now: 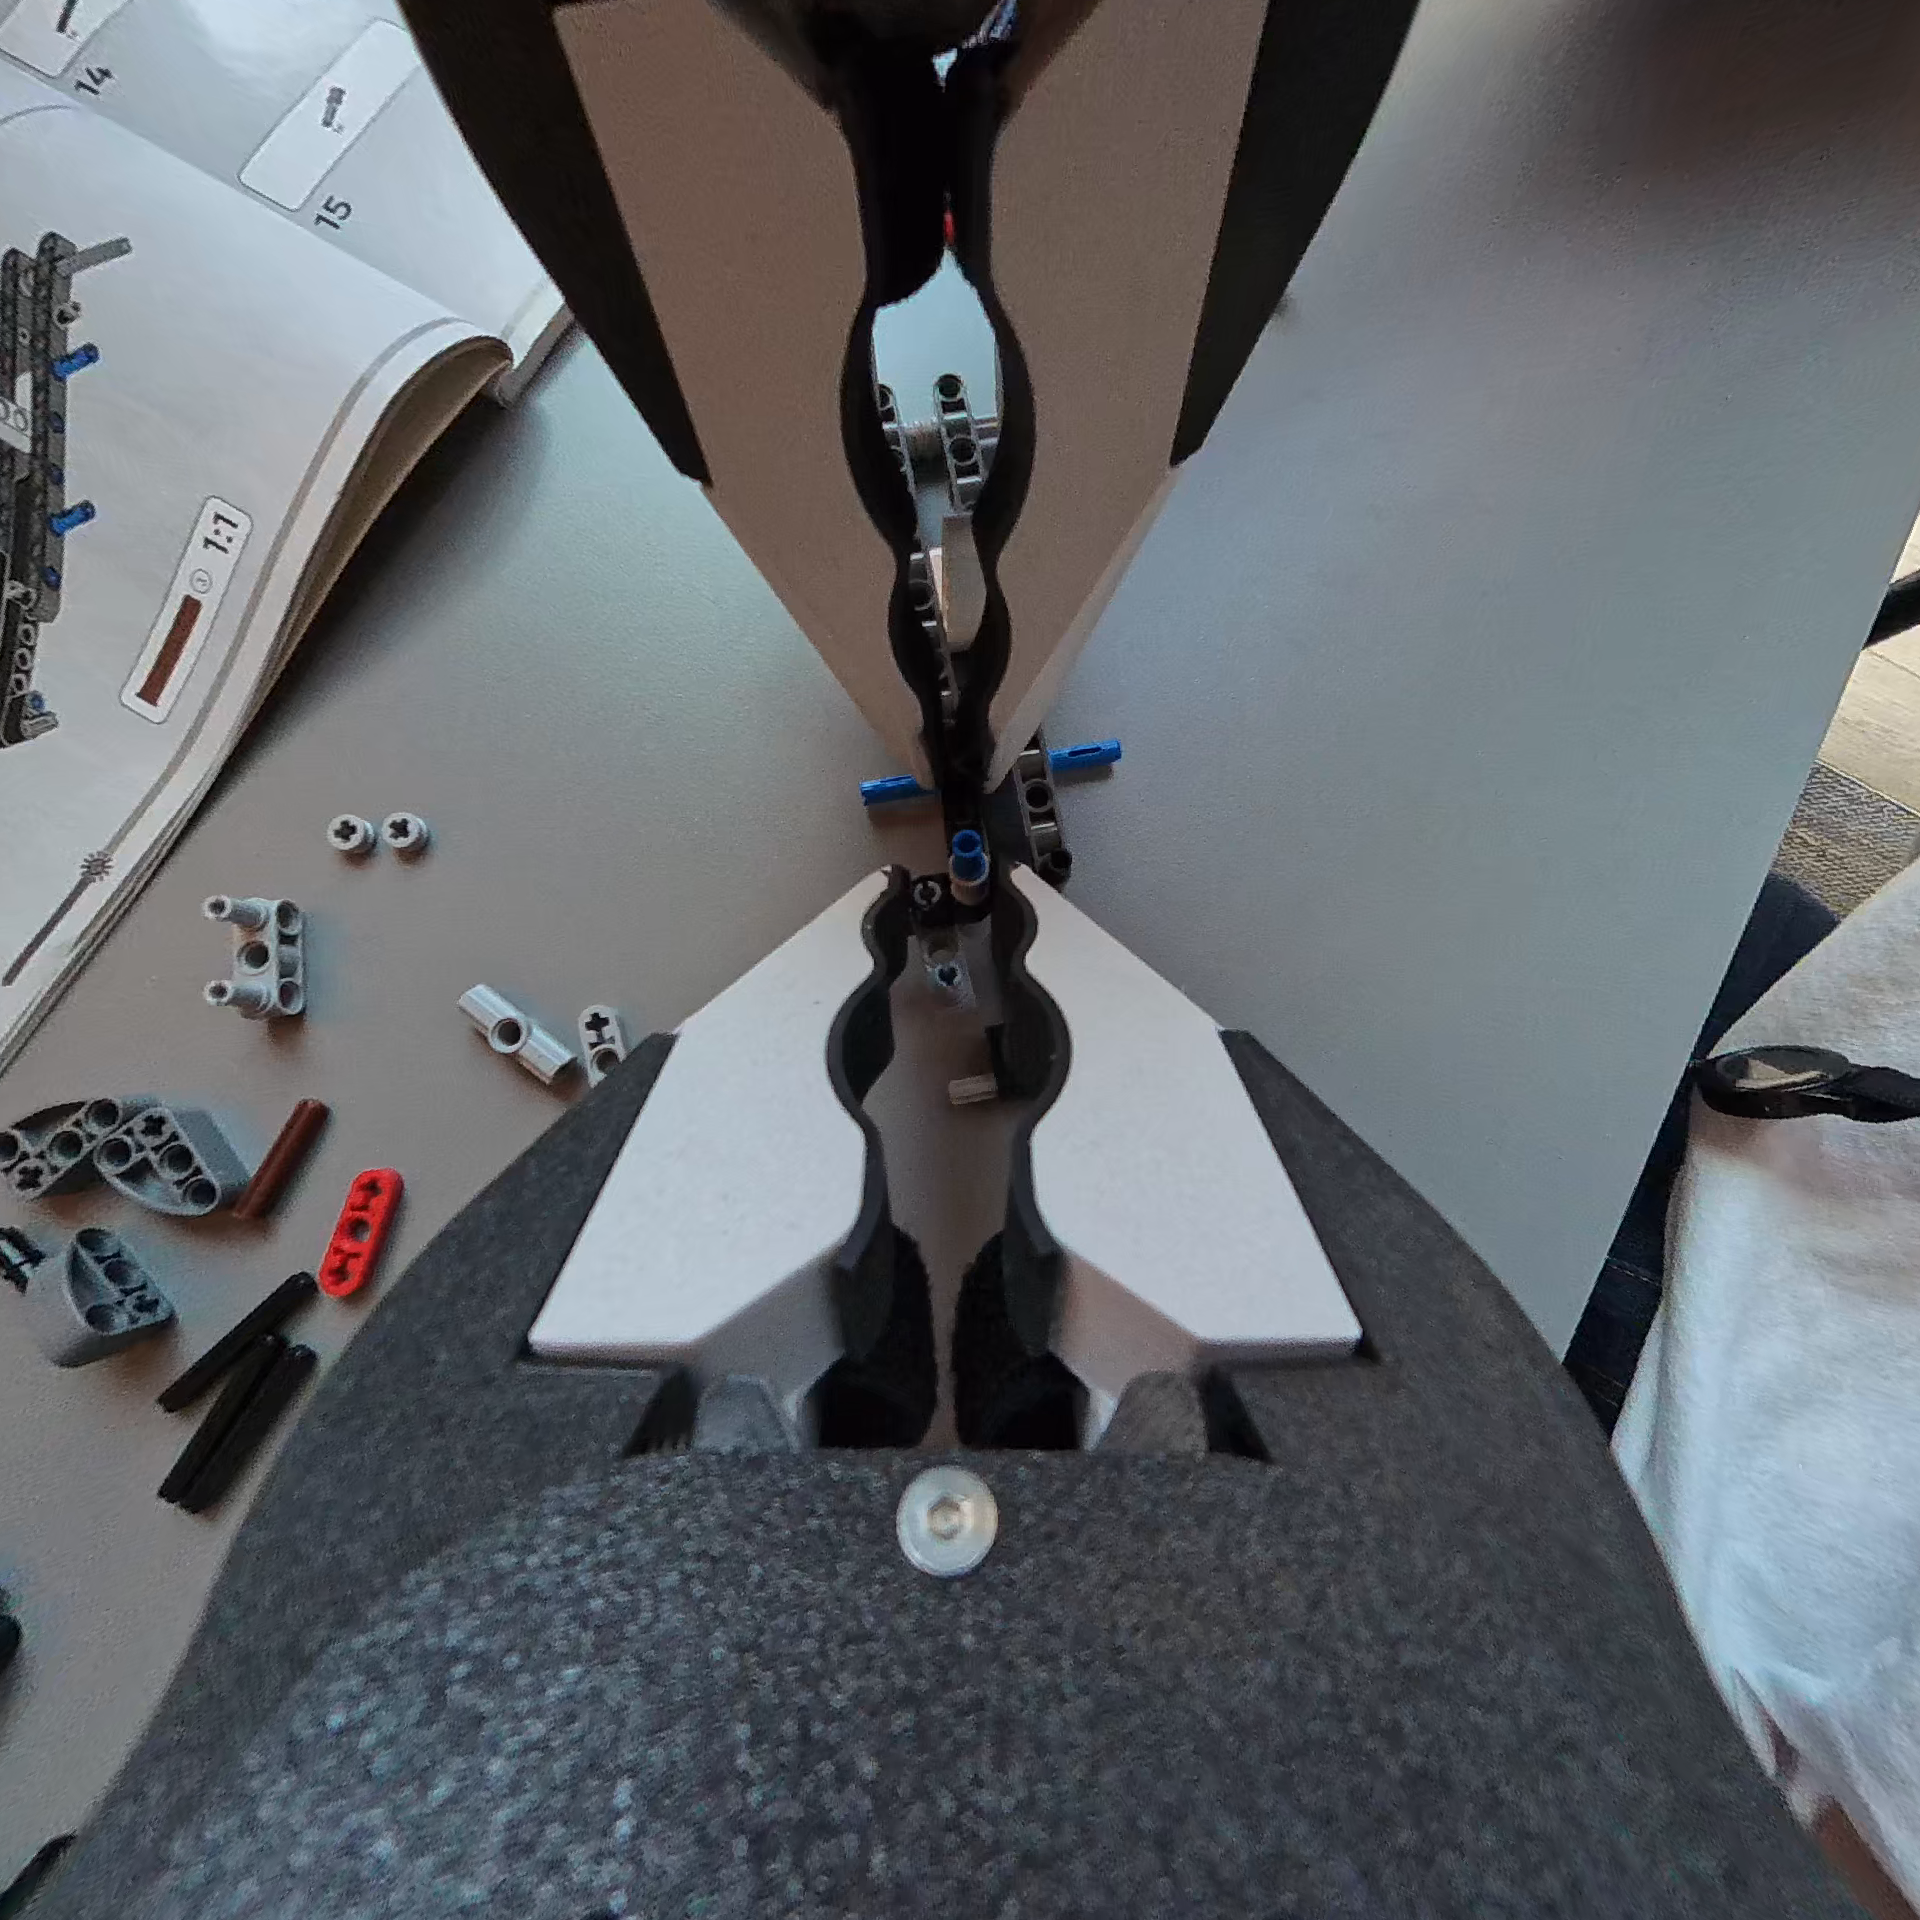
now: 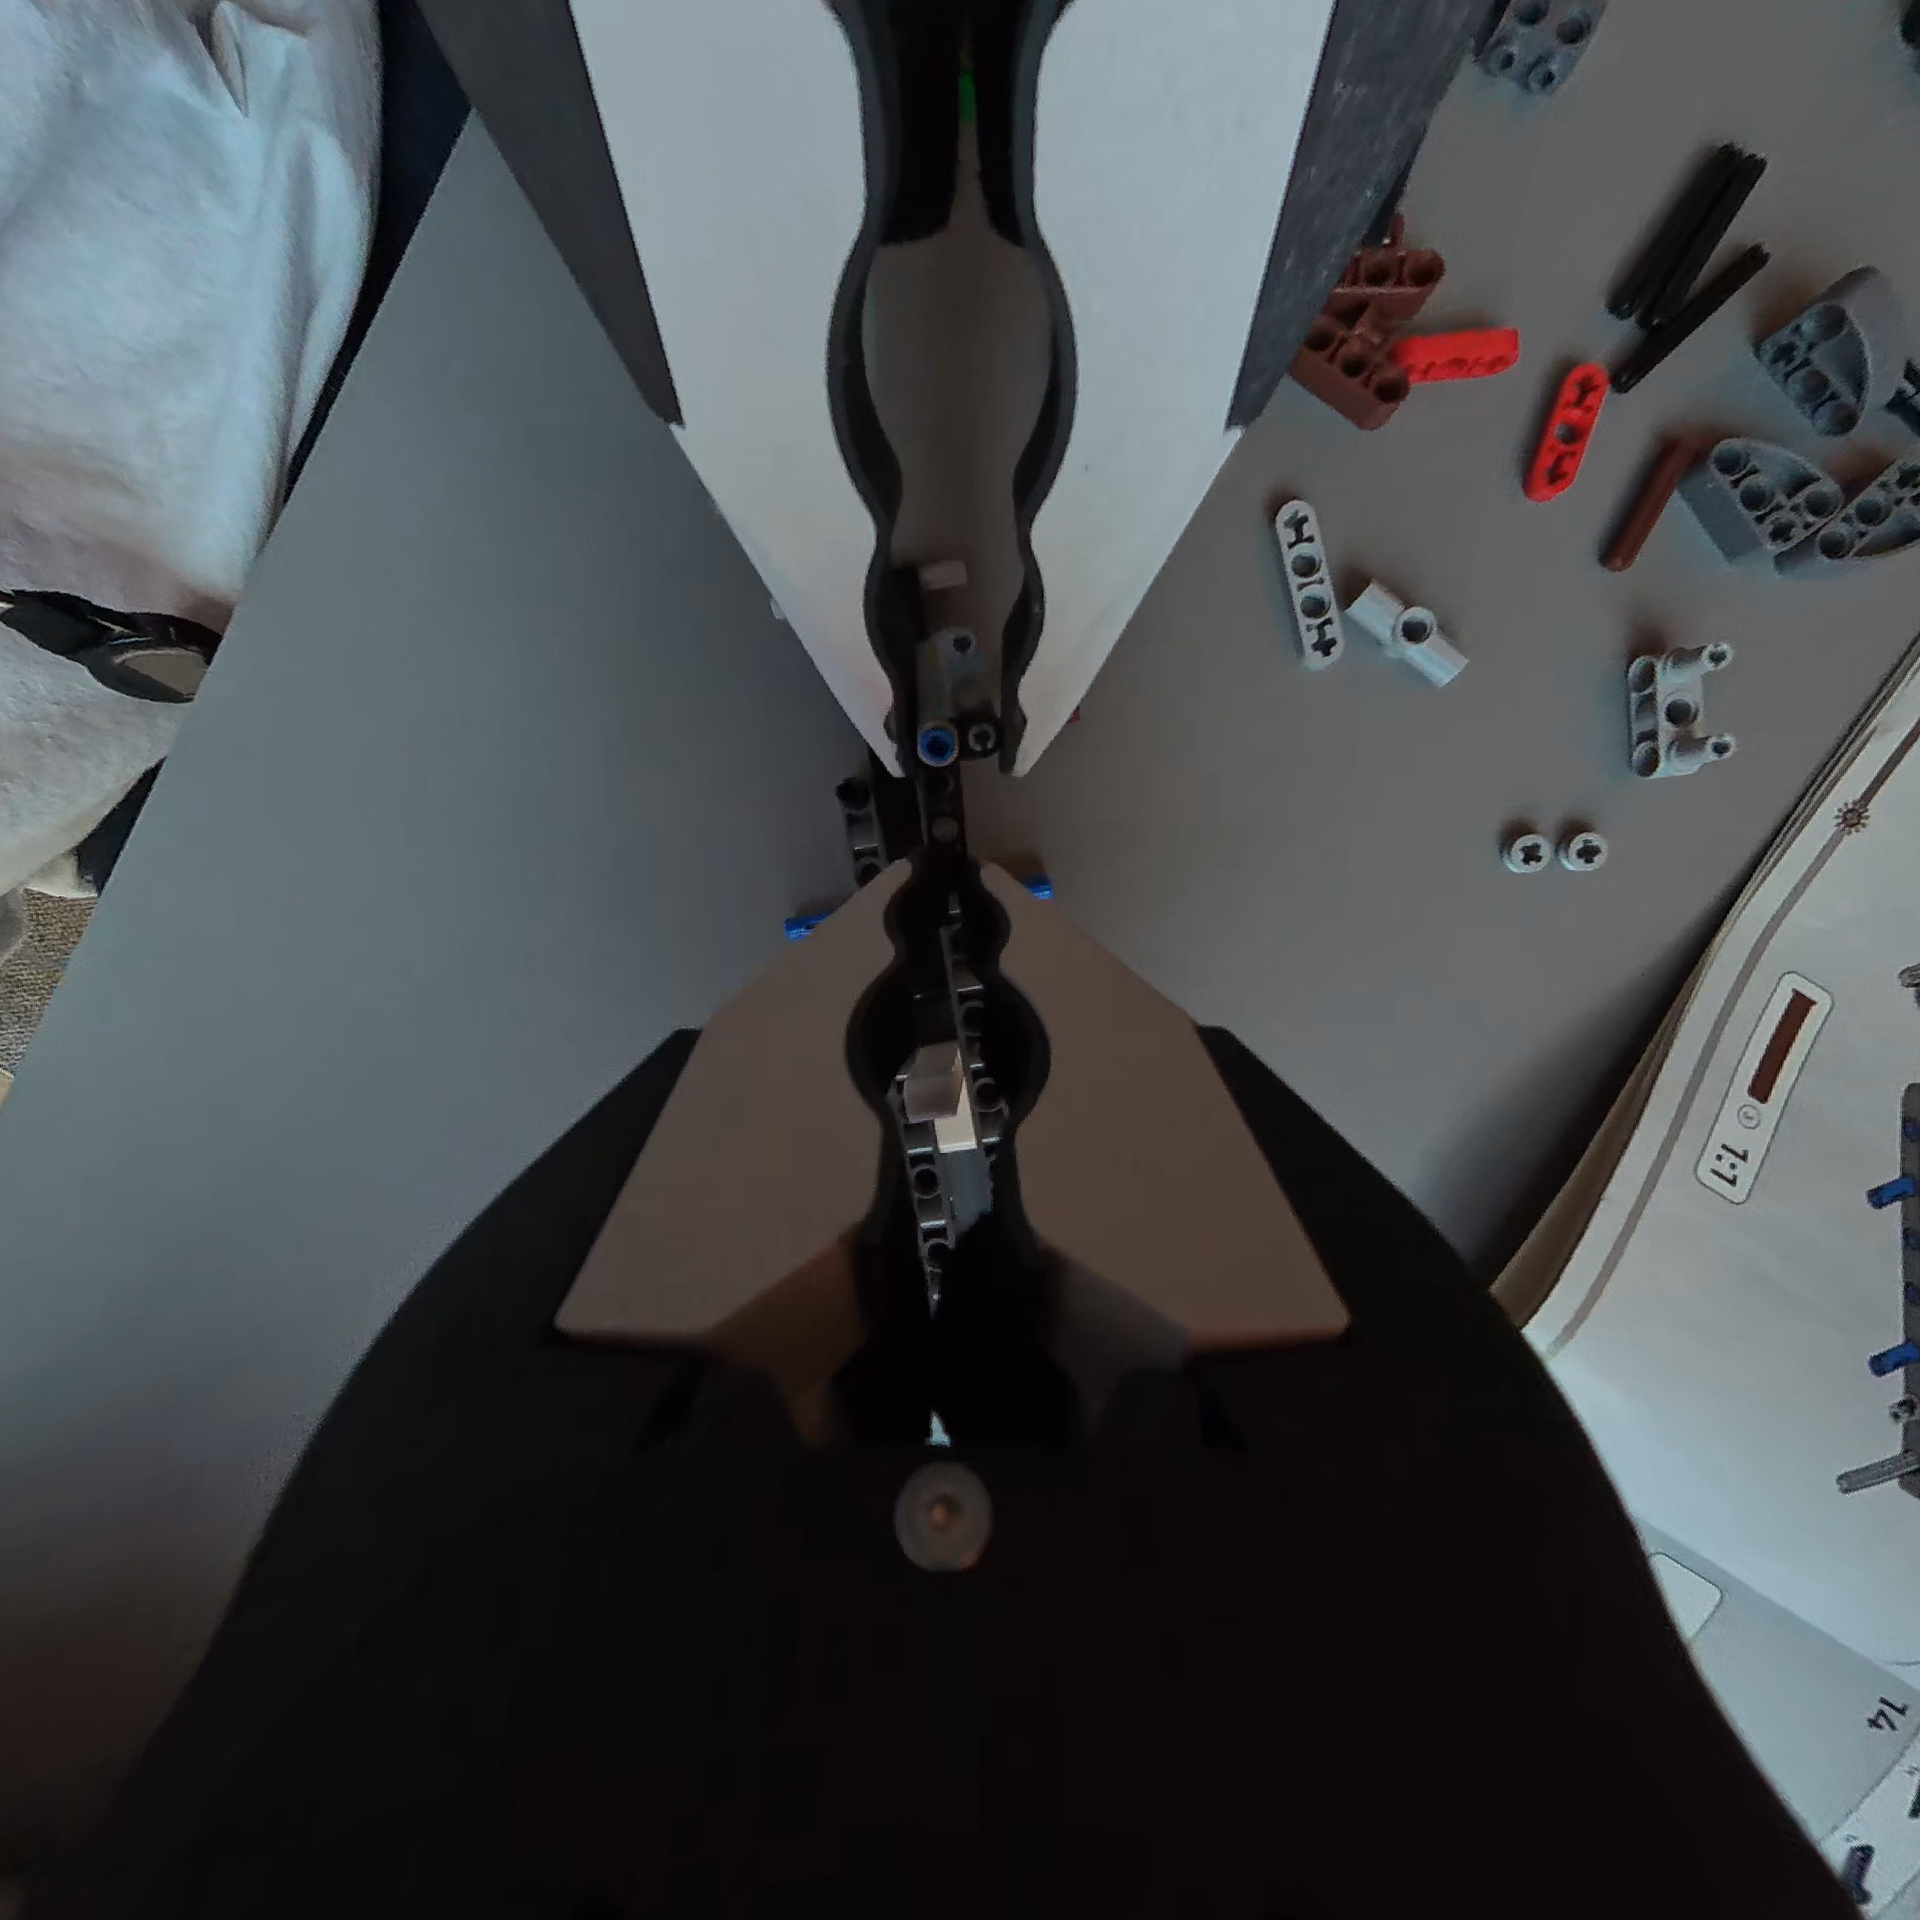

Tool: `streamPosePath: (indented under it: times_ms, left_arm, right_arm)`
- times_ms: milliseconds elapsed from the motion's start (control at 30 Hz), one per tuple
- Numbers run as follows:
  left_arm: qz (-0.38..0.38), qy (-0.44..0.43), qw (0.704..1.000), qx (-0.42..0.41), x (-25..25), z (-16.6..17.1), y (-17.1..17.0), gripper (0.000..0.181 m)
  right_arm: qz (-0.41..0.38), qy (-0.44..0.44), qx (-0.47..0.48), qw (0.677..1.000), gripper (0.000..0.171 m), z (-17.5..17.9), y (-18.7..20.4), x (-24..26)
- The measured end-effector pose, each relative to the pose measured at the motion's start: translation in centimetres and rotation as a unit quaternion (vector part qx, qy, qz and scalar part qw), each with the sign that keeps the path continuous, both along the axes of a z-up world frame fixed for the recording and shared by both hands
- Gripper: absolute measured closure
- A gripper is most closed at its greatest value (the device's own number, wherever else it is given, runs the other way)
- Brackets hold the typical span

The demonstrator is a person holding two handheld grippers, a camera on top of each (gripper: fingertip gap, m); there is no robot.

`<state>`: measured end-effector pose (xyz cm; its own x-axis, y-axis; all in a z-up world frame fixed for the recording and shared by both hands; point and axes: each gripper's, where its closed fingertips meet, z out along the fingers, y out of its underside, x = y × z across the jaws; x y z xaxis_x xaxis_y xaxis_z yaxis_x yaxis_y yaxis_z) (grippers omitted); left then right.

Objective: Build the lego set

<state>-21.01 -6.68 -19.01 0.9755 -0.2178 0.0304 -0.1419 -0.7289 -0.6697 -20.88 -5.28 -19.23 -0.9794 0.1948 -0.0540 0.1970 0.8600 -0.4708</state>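
Both grippers met tip to tip over the grey table (image 1: pixel 1403 623). Left gripper (image 1: pixel 948 914) fingers pinched narrow on the small grey-black lego piece (image 1: pixel 948 971) with a blue pin. Right gripper (image 2: pixel 940 883) fingers clamped the long dark lego assembly (image 2: pixel 951 1143). Loose parts (image 1: pixel 260 956) and the instruction booklet (image 1: pixel 239 436) lay beside.

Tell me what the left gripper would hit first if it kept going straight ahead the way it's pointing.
Most likely the right gripper, which faces it tip to tip. Both are closed on the same lego assembly, so the left gripper has almost no free travel.
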Motion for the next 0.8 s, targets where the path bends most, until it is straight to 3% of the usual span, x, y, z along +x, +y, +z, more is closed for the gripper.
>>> streamPosePath:
  times_ms: [33, 533, 633, 800]
  left_arm:
    - [0.002, 0.001, 1.0, 0.001, 0.0, 0.0, 0.0, 0.168]
    - [0.104, 0.021, 0.991, 0.08, -0.2, 0.1, -0.3, 0.168]
    - [0.095, -0.012, 0.991, 0.097, 0.3, 0.1, -0.2, 0.168]
    - [0.058, 0.012, 0.994, 0.09, 0.5, 0.1, -0.2, 0.167]
  right_arm:
    - [0.001, 0.003, 0.002, 1.0, 0.17, 0.0, 0.0, 0.0]
    - [-0.003, 0.024, 0.009, 1.0, 0.168, 0.2, -0.5, -0.7]
    - [0.018, 0.057, -0.014, 0.998, 0.158, 1.0, -1.4, -0.6]
    - [0.041, 0.054, 0.012, 0.998, 0.166, -0.7, -1.6, 0.1]
